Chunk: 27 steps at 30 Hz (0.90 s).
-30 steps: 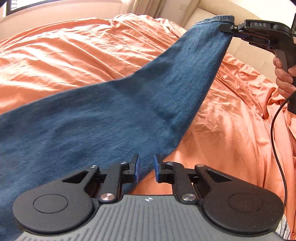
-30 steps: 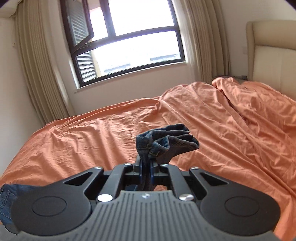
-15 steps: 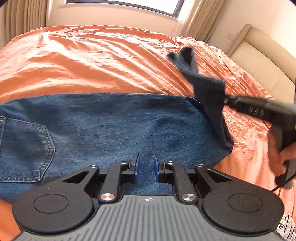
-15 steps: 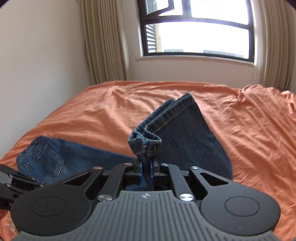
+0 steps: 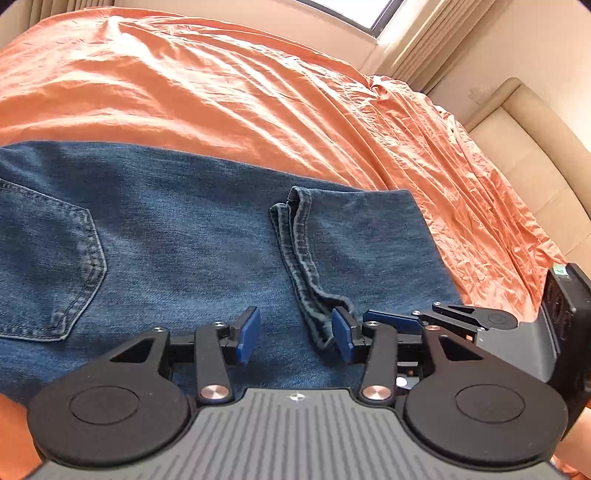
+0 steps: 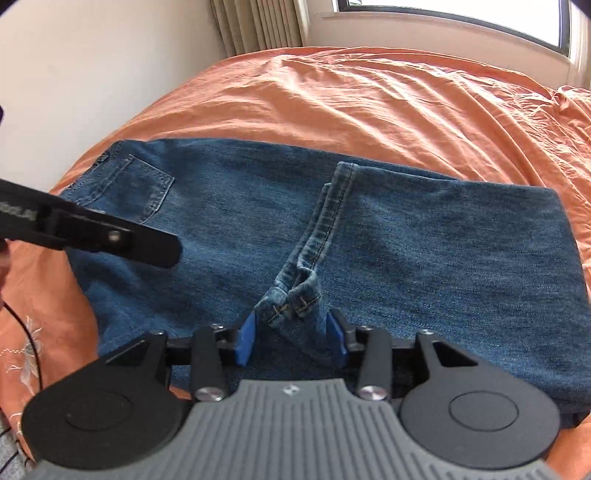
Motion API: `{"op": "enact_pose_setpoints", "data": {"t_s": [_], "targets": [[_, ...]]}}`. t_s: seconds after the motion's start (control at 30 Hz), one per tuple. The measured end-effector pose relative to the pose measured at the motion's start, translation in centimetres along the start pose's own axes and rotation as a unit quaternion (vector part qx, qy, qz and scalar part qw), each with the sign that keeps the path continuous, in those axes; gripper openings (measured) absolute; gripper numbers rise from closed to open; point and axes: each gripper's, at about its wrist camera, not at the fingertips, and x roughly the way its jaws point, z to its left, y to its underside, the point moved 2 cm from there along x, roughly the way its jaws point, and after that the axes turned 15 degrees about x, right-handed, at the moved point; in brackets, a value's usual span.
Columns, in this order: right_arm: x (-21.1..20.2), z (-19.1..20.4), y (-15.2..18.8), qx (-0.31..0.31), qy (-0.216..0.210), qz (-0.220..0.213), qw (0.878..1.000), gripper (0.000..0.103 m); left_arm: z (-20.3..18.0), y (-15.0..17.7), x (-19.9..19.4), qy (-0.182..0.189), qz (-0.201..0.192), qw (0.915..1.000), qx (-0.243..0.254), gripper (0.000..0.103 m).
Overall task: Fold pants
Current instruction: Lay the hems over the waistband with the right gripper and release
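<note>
Blue jeans (image 5: 177,236) lie folded on the orange bedsheet (image 5: 221,85), back pocket (image 5: 48,266) at the left. The leg hems (image 5: 295,236) rest across the middle of the denim. My left gripper (image 5: 295,334) hovers low over the jeans with its jaws opening; only flat denim and the hem's near end lie between the pads. In the right wrist view my right gripper (image 6: 291,339) has its jaws opening around the bunched hem cuffs (image 6: 291,295), which sit loose between the pads. The left gripper (image 6: 173,251) reaches in from the left beside the pocket (image 6: 147,184).
A beige padded headboard (image 5: 517,147) stands at the bed's right end. A window (image 6: 461,18) and curtains (image 6: 258,26) are behind the bed, with a white wall (image 6: 92,74) at its left. A black cable (image 6: 29,332) hangs at the lower left.
The right gripper carried the leg hems down onto the jeans and its jaws parted from them. The left gripper's jaws also widened, and it shifted right along the denim.
</note>
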Motion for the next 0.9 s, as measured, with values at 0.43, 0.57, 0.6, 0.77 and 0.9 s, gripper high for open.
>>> {"op": "enact_pose_setpoints", "data": {"t_s": [0.43, 0.57, 0.6, 0.77, 0.9], "targets": [[-2.8, -10.7, -4.3, 0.071, 0.082, -0.047, 0.993, 0.052, 1.9, -6.7, 9.1, -0.004, -0.044, 0.9976, -0.053, 0.051], [-3.0, -13.3, -3.8, 0.074, 0.093, -0.055, 0.991, 0.052, 2.2, -7.7, 11.1, -0.006, -0.042, 0.9975, -0.056, 0.051], [-3.0, -13.8, -3.8, 0.073, 0.095, -0.059, 0.991, 0.051, 2.1, -7.8, 11.4, -0.006, -0.036, 0.998, -0.051, 0.042], [-4.1, -16.1, -3.8, 0.069, 0.108, -0.073, 0.989, 0.028, 0.2, -7.6, 10.2, -0.05, -0.034, 0.9979, 0.023, 0.014], [-5.0, -17.7, -4.7, 0.07, 0.107, -0.087, 0.988, 0.017, -1.0, -7.8, 9.0, -0.081, -0.019, 0.9936, 0.076, 0.012]]}}
